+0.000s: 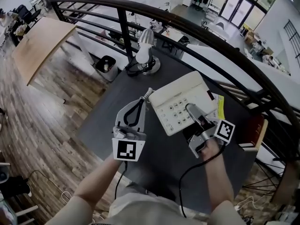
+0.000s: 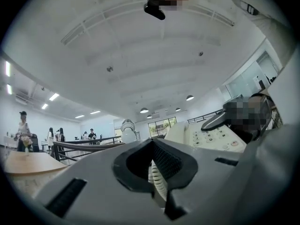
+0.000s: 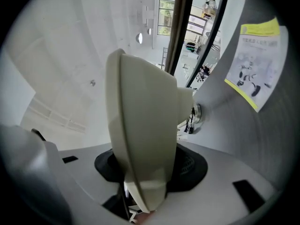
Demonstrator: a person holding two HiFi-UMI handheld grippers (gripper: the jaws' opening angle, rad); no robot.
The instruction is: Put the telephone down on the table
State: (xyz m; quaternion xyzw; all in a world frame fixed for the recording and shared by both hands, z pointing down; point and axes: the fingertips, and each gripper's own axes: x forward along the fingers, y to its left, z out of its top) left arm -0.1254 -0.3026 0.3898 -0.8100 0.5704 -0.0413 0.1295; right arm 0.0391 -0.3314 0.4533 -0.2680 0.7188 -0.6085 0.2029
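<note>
The person has both tools on the cream plastic desk telephone [image 1: 180, 100], which sits tilted over the dark grey tabletop [image 1: 140, 144], keypad up, near the table's middle. A silver desk lamp [image 1: 144, 46] stands at the far edge by the black metal railing [image 1: 123, 29].

The right gripper [image 1: 190, 109] reaches in across the keypad. Its own view shows the 2 jaws clamped on a cream edge of the telephone's body [image 3: 140, 125], which fills the gap between the pads. The left gripper [image 1: 146, 96] comes in at the telephone's near-left corner. In the left gripper view the jaws are pinched together on a white coiled cord [image 2: 157, 179], with the keypad [image 2: 213, 136] visible just off to the right.

As I read it, the telephone is held by the 2 tools and is already above the spot where it could rest, so the carry looks nearly finished. From the head view I cannot tell whether its base touches the tabletop; the tilt suggests it does not lie flat yet. What remains, in my judgement, is to lower it level onto the table, then let go with both tools and draw them clear. A yellow-edged printed leaflet [image 1: 219, 106] lies just beyond the telephone's right side, so the landing spot is fairly tight there.
</note>
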